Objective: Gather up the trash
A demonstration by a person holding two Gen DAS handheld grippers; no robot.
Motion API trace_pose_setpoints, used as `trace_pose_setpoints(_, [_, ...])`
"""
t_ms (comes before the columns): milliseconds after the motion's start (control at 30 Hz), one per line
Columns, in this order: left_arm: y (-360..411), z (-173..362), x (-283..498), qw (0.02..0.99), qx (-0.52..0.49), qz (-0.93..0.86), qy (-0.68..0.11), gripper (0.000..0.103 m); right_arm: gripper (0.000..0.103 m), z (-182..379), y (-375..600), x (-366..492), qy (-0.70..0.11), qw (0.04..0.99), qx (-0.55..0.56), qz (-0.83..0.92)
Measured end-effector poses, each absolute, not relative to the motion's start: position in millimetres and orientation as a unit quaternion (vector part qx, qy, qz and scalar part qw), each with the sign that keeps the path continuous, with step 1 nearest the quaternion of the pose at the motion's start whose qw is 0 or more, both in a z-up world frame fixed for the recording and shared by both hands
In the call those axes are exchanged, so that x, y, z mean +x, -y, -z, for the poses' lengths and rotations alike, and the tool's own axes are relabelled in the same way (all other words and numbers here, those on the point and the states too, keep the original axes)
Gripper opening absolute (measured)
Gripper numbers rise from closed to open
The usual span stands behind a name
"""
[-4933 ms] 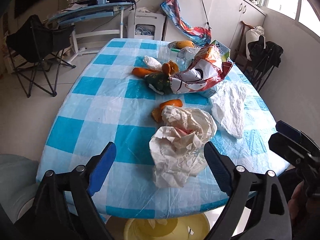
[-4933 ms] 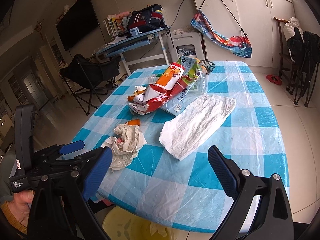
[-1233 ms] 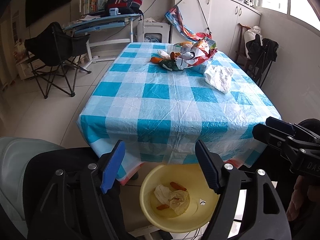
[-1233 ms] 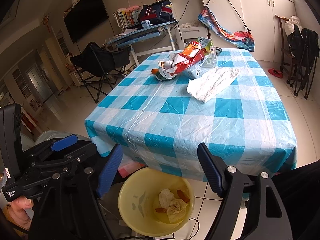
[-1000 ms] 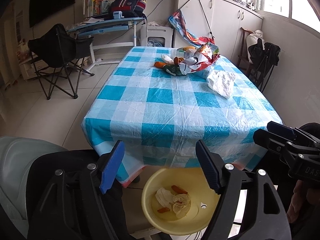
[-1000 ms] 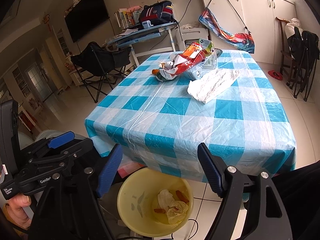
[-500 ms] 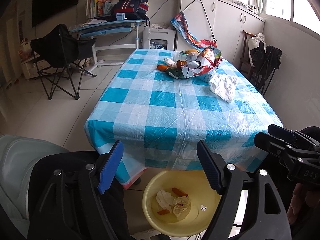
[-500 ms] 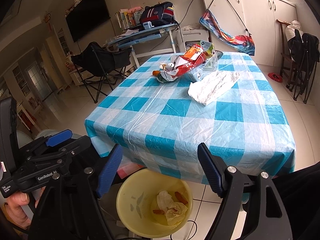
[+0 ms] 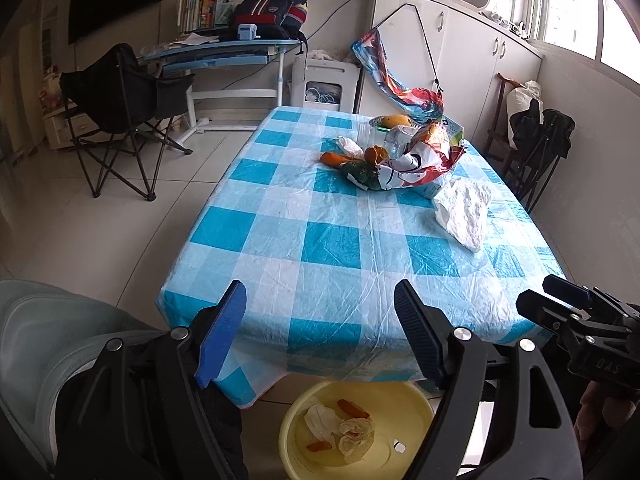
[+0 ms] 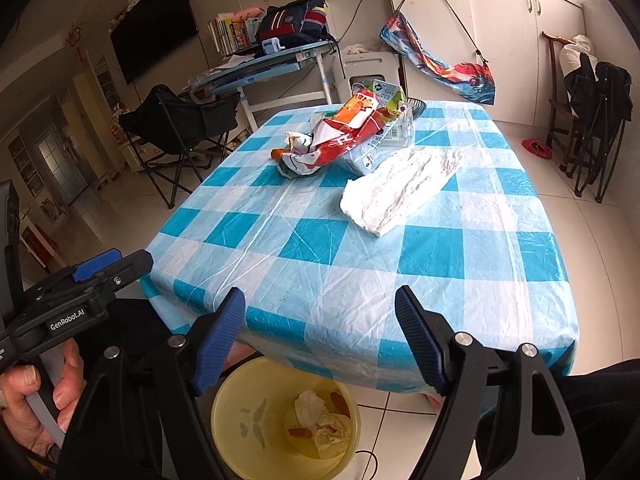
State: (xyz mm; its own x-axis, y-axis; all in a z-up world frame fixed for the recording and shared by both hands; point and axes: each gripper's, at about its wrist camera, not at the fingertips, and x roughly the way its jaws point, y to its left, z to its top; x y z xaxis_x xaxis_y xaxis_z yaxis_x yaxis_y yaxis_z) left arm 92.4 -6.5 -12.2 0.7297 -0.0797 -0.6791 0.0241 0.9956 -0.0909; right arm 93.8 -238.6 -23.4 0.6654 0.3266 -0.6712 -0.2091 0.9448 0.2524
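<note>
A yellow basin (image 9: 404, 396) stands on the floor below the table's near edge and holds crumpled paper (image 9: 352, 434) and orange peels (image 9: 354, 408); it also shows in the right wrist view (image 10: 240, 420). On the blue checked tablecloth (image 9: 328, 240) lie a red snack bag (image 9: 416, 164), orange peels (image 9: 334, 158) and a white plastic bag (image 9: 464, 208). My left gripper (image 9: 320, 336) and right gripper (image 10: 318, 338) are both open and empty, held above the basin at the table's near edge.
A black folding chair (image 9: 116, 96) and a blue desk (image 9: 224, 52) stand left and behind the table. White cupboards (image 9: 472, 60) line the back wall. More folding chairs (image 9: 540, 140) stand at the right. Bare tiled floor lies to the left.
Both grippers have risen slightly and tilted toward the table; the basin sits lower in view. Earlier the crumpled paper and a peel lay on the table; now they are in the basin.
</note>
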Motion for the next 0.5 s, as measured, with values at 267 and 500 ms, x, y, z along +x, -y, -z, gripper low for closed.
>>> trace_pose_setpoints(267, [8, 8, 137, 0.93, -0.042, 0.022, -0.365, 0.073, 0.074, 27, 243, 151, -0.394, 0.908, 0.062, -0.126])
trace_pose_setpoints(500, [9, 12, 188, 0.924, -0.063, 0.019, -0.377, 0.073, 0.074, 45, 245, 196, -0.414, 0.902, 0.057, -0.103])
